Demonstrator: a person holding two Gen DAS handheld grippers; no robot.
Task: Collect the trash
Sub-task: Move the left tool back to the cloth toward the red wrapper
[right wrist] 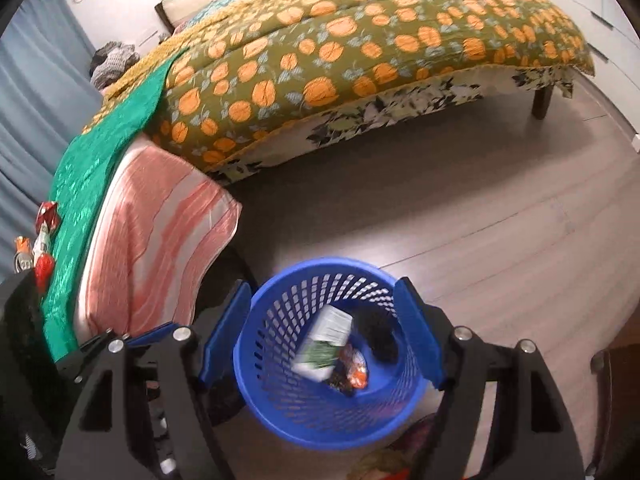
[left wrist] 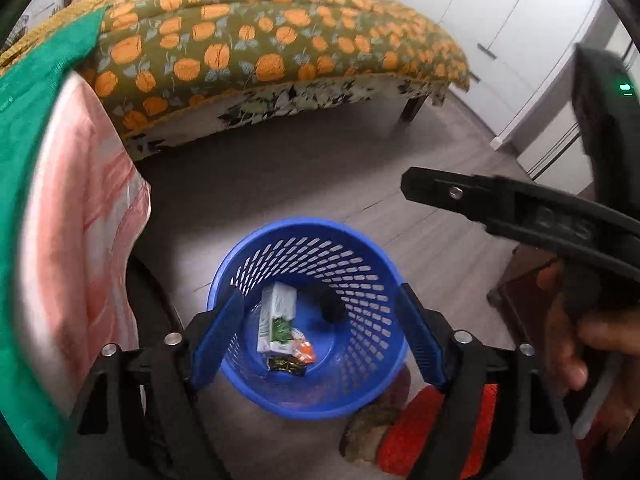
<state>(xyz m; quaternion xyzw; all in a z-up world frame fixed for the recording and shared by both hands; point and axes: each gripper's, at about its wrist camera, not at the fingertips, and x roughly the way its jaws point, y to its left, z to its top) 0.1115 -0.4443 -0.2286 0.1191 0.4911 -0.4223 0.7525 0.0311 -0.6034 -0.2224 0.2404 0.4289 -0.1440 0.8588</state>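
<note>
Both hand-held grippers over the blue mesh wastebasket [left wrist: 308,316], pointing down into it. Basket stands on the wood floor [left wrist: 360,184], just off the bed corner.

Left hand-held gripper [left wrist: 316,344]: jaws apart, nothing between pads, basket mouth seen through the gap. Right hand-held gripper [right wrist: 320,336]: jaws apart too, empty. In the left wrist view the right one shows as a black arm crossing above and right of the basket, person's hand [left wrist: 572,336] on its grip.

In basket, on the bottom: white-and-green carton [left wrist: 277,320], lying on its side; orange-and-white wrapper [left wrist: 304,350] touching the carton's lower end; dark crumpled wrapper [left wrist: 286,366] just below that; a black lump [left wrist: 334,308] against the far-right wall, can't tell what it is. Carton looks blurred in the right wrist view, maybe not settled.

Left to do, judging by the pics: more litter up on the bed edge, left of basket, on the green cloth [right wrist: 92,168] – red wrapper [right wrist: 47,216], plus small red and orange-topped bits [right wrist: 42,268] beside it, too small to ID. Well apart from basket.

Orange-print quilt [right wrist: 360,52] beyond basket: no trash seen on it. Pink-striped sheet [right wrist: 160,240] hangs between green cloth and basket.

Est. progress: past halfway; several pcs binned, a few to go.
</note>
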